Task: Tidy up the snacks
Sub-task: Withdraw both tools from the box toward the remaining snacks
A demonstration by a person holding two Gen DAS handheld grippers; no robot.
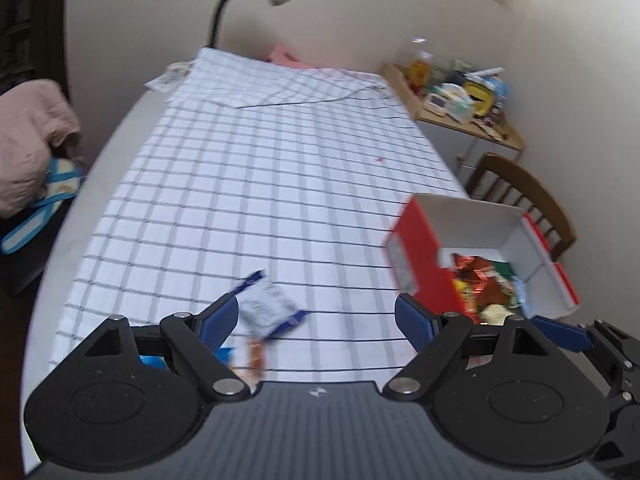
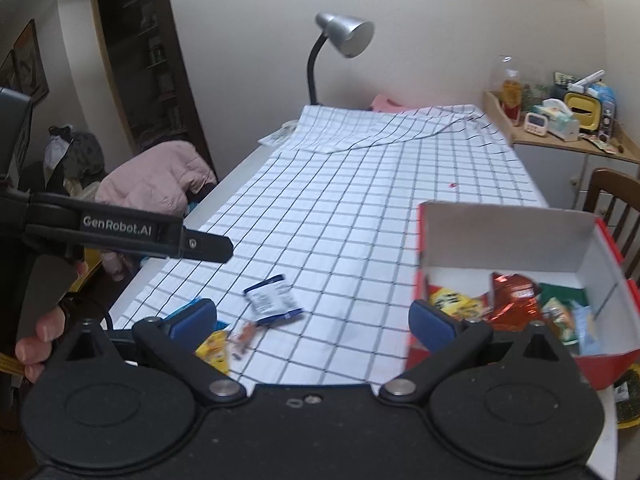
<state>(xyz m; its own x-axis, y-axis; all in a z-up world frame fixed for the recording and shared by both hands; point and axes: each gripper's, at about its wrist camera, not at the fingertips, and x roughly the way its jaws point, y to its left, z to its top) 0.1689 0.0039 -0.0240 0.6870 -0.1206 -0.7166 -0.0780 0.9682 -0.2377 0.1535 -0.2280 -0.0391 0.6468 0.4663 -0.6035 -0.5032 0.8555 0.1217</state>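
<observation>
Snack packets lie in two groups. A white-and-blue sachet [image 1: 269, 307] rests on the checked tablecloth [image 1: 256, 184] just ahead of the left gripper [image 1: 318, 316], close to its left finger [image 1: 218, 320], with nothing pressing on it; those fingers stand spread apart and empty. An orange wrapper [image 1: 256, 354] lies just behind the sachet, nearer the gripper body, and a yellow packet [image 2: 214, 346] sits beside the right gripper's left finger [image 2: 192, 318]. Other snacks, among them a red foil bag [image 2: 514, 300] and a green packet [image 2: 560, 312], fill the red-and-white cardboard box [image 2: 504, 236], which stands just beyond the right finger [image 2: 432, 322] of the right gripper [image 2: 312, 320]. That gripper's fingers are also wide apart, gripping nothing. Past both sets of fingers the cloth covers the desk [image 2: 244, 164] up to a silver lamp [image 2: 344, 34]. A person's hand [image 2: 40, 340] shows at the left edge of the right wrist view.
</observation>
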